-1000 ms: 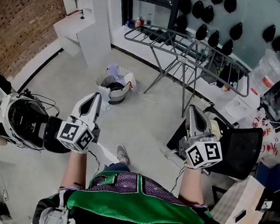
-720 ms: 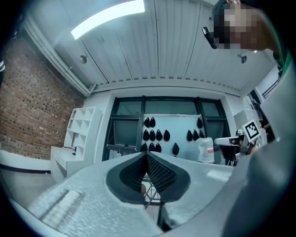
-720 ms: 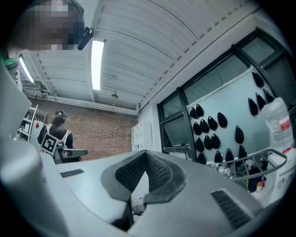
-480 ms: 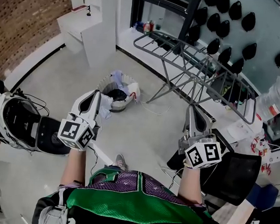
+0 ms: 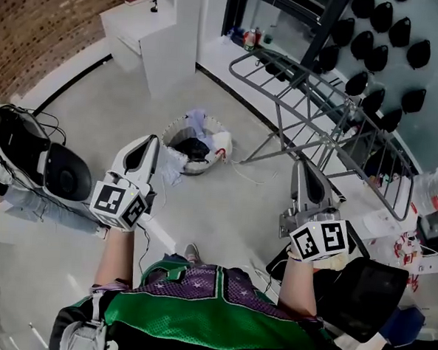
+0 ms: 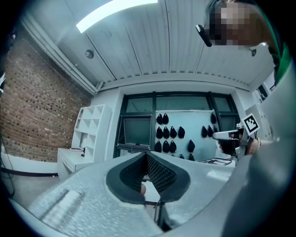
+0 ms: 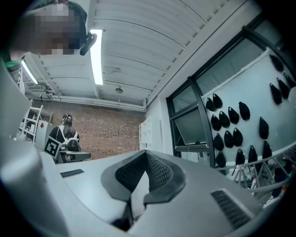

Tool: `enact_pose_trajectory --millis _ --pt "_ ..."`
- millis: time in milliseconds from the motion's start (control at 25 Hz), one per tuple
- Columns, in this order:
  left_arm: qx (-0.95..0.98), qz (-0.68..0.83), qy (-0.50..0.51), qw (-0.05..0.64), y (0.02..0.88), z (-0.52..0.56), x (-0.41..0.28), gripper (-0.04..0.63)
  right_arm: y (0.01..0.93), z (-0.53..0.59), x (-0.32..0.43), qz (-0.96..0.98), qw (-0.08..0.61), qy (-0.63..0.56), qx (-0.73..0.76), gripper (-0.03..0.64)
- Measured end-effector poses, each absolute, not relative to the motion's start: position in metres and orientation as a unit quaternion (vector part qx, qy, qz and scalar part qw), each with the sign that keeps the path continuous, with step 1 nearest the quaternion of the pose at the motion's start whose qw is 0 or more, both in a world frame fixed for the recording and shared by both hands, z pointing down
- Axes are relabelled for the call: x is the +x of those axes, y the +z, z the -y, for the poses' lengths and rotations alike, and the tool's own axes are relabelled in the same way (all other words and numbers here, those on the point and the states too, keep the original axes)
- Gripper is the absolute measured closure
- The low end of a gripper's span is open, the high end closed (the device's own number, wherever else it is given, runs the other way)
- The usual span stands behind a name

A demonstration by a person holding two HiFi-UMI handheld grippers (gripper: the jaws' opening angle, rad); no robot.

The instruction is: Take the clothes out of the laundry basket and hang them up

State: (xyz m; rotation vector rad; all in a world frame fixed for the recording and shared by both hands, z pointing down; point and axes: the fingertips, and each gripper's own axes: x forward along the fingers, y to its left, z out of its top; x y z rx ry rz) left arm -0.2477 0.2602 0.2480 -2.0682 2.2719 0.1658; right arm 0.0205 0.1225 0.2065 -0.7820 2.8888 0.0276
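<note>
Approach stage, nothing picked yet. Left gripper (image 5: 148, 142) and right gripper (image 5: 303, 169) clenched, empty, well apart from laundry basket (image 5: 208, 122). Next: lower, unclench, seize clothes (image 5: 194, 148).

Clothes (image 5: 193, 148) in laundry basket (image 5: 211, 121) at 11 o'clock, a jumble we cannot sort, bottles (image 5: 251, 38) at 12 o'clock too small to name, person's leg (image 5: 32, 205) at 9 o'clock cropped.

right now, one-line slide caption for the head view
Left tool and right tool shut and empty; laundry basket of clothes ahead, drying rack beyond.
</note>
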Motion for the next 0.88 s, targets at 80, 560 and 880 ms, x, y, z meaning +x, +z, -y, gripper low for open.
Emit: enact_pose_trajectory --millis 80,560,880 --pt "-0.668 -0.742 0.054 0.03 0.248 -0.25 -0.251 0.578 0.205 -0.112 0.012 -0.965 0.071 0.009 -0.25 0.618" --pt "-0.641 -0.766 0.04 0.029 0.261 -0.23 -0.198 0.577 0.211 -0.083 -0.003 -0.985 0.078 -0.004 -0.155 0.618" --pt "-0.64 -0.765 0.07 0.022 0.259 -0.223 -0.174 0.468 0.222 -0.07 0.006 -0.989 0.084 -0.021 -0.12 0.617"
